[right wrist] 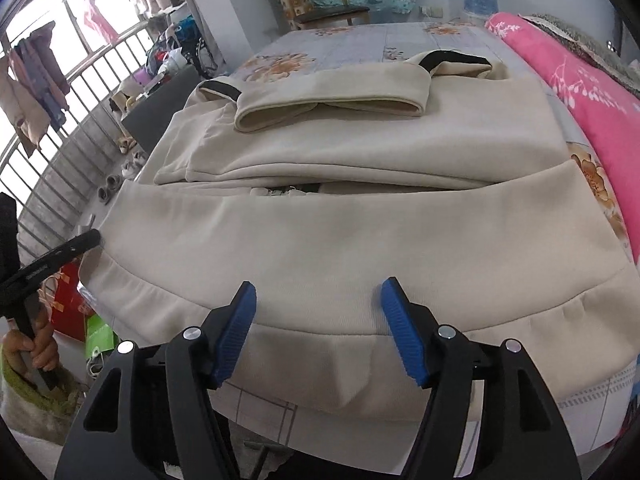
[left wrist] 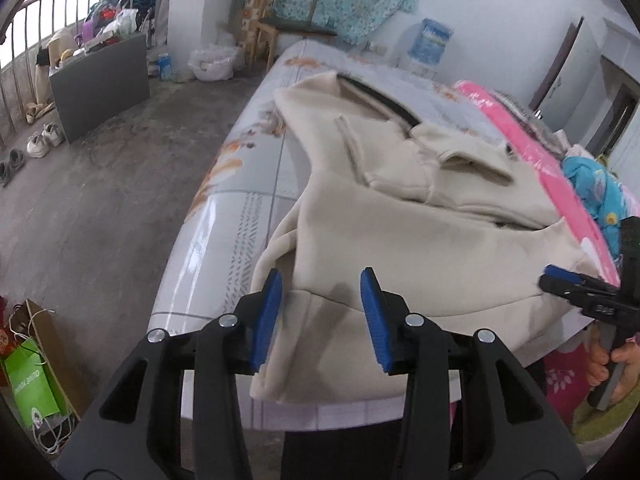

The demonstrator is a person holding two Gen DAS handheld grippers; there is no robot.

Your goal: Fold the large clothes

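The left gripper (left wrist: pixel 320 312) hangs over the near left corner of the hoodie (left wrist: pixel 420 248), its blue pads apart with nothing pinched between them; the hem lies under the gap. The right gripper (right wrist: pixel 318 328) stands the same way over the middle of the hem (right wrist: pixel 320 312), jaws wider apart and empty. The hoodie lies flat on the bed (left wrist: pixel 240 184), hem at the near edge and partly drooping over it, sleeves folded across the chest, hood (right wrist: pixel 332 108) farthest away.

The step in hand looks like taking the hem to fold it up toward the hood. To do it well, each gripper should bite both layers of the ribbed band, the two spaced evenly along it, then lift together and carry the hem far enough that it lands square over the sleeves without dragging them.

The left view alone shows the left corner hanging off the bed edge and the floor beside it with shoes (left wrist: pixel 40 144) and a green bag (left wrist: pixel 34 384). The right view alone shows the full hem width, the sleeve cuffs (right wrist: pixel 220 90) and the pink quilt (right wrist: pixel 580 92) along the right
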